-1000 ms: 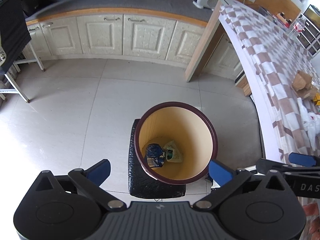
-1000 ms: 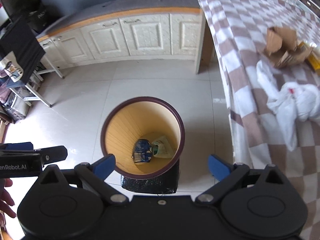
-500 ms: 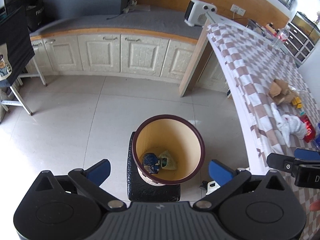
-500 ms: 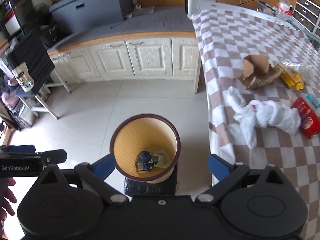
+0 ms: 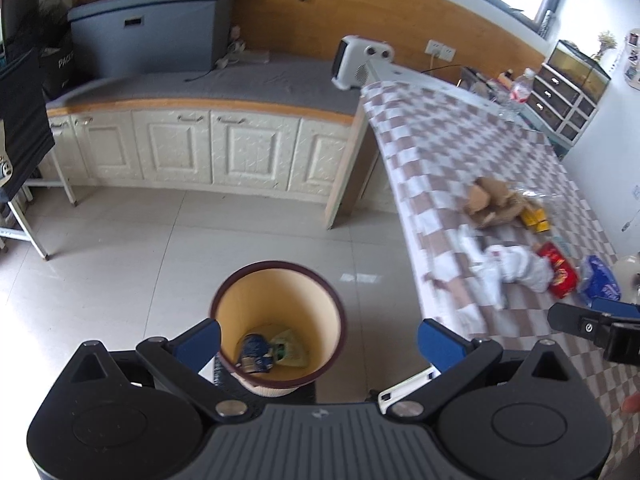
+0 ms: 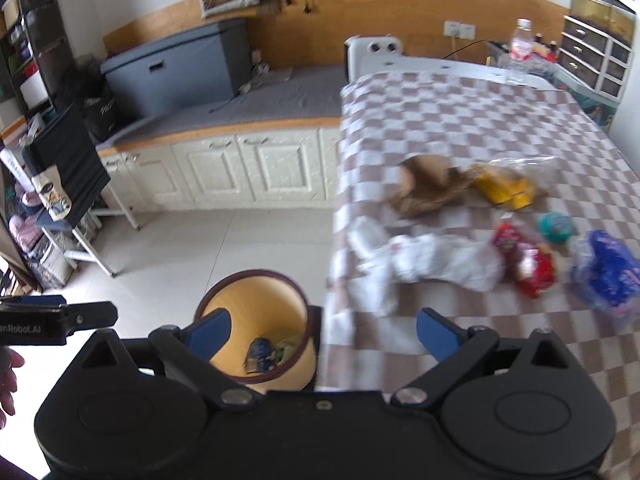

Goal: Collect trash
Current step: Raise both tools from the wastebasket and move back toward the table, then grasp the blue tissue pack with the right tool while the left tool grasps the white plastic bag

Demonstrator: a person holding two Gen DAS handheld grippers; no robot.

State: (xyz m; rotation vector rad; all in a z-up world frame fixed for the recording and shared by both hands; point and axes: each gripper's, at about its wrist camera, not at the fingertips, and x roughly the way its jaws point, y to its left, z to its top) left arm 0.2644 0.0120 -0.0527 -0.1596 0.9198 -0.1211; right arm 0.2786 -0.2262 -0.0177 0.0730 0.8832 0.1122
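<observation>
In the right wrist view, the black body of the left gripper [image 6: 56,320] at the frame's left edge carries white lettering cut off by the edge, reading "enRobot.AI". A black bag [image 5: 60,66] beside the grey box bears pale letters, partly readable as "PACK". The printing on the desk's wrappers is too blurred to read.

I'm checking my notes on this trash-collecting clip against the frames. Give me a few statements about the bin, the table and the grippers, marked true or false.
1. The bin already holds trash. True.
2. The left gripper grips a wrapper. False: its jaws are open and hold nothing.
3. A white plastic bag lies on the checkered tablecloth. True.
4. The red packet is in the bin. False: it lies on the tablecloth.
5. The right gripper is open. True.
</observation>
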